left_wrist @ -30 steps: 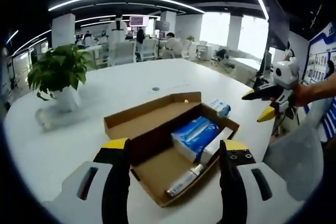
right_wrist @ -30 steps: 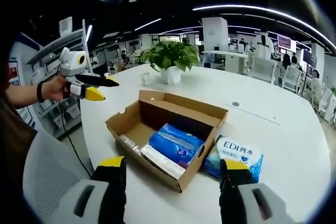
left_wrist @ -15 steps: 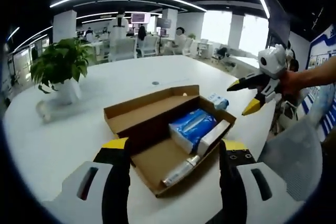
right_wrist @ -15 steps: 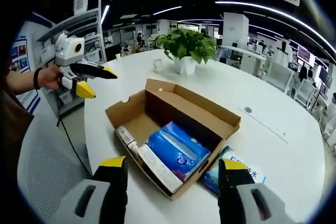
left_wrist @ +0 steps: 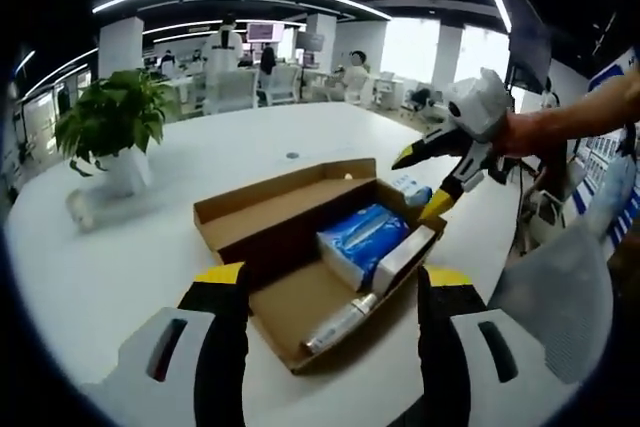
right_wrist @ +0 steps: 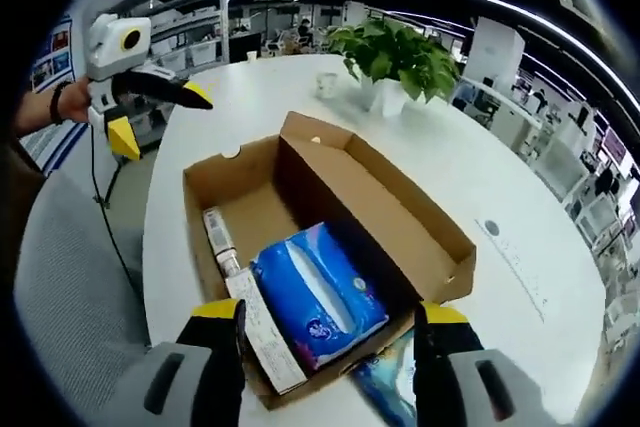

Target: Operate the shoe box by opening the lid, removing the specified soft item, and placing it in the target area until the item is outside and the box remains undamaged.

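**Open shoe box, blue pack inside**

The shoe box (right_wrist: 330,247) sits mid-frame on the white counter (right_wrist: 520,177), holding one blue soft pack (right_wrist: 315,297), one white carton (right_wrist: 262,332) and one tube (left_wrist: 340,322). Both tongs, left tongs (left_wrist: 335,347) and right tongs (right_wrist: 328,367), stand apart, empty. The left gripper view adds a potted plant (left_wrist: 110,132); a second pack (right_wrist: 385,387) is half hidden.

The open shoe box (left_wrist: 300,257) is sitting on the white bench (left_wrist: 120,247) in the middle of the frame. A blue soft pack (left_wrist: 362,242) is lying inside it, beside a tube (left_wrist: 340,323). The left gripper (left_wrist: 330,347) is hanging open at the bottom. The right gripper (left_wrist: 432,169) is hovering open at the upper right, over the box's far corner. A plant (left_wrist: 105,127) is standing at the left.
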The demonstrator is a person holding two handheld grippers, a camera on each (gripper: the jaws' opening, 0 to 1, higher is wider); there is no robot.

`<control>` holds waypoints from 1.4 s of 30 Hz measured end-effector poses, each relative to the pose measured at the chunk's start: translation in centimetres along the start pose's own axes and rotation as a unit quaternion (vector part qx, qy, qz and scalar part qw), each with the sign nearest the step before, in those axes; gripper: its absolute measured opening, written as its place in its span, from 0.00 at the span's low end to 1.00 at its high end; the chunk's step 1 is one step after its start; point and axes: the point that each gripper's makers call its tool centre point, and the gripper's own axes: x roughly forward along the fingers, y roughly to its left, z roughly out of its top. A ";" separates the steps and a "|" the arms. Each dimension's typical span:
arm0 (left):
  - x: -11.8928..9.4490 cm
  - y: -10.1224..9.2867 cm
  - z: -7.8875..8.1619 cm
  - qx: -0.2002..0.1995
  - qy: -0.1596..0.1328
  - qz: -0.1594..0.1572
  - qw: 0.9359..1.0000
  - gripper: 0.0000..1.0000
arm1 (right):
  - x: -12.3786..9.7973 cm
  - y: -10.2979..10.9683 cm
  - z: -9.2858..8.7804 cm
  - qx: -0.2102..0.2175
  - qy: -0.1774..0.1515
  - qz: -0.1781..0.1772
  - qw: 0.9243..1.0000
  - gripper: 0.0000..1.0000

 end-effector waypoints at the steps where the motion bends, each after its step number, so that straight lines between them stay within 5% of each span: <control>1: 0.0 0.0 0.1 0.000 -0.001 0.000 1.000 0.68 | 0.3 -0.4 -0.2 -0.009 0.011 -0.006 1.000 0.64; 12: 0.0 -0.2 -0.5 -0.001 0.006 -0.004 1.000 0.67 | 3.5 0.1 -0.5 -0.050 0.045 0.042 0.997 0.63; 17: -0.2 0.0 -0.9 -0.003 0.012 -0.002 1.000 0.67 | 4.6 0.3 -1.7 -0.102 0.080 0.055 0.990 0.64; 26: 0.0 0.3 -1.3 -0.007 0.020 -0.003 1.000 0.67 | 6.6 1.1 -2.8 -0.116 0.098 0.096 0.984 0.66; 42: 0.9 -0.3 -2.2 -0.001 0.038 -0.016 0.999 0.68 | 8.8 1.9 -3.6 -0.177 0.115 0.108 0.971 0.62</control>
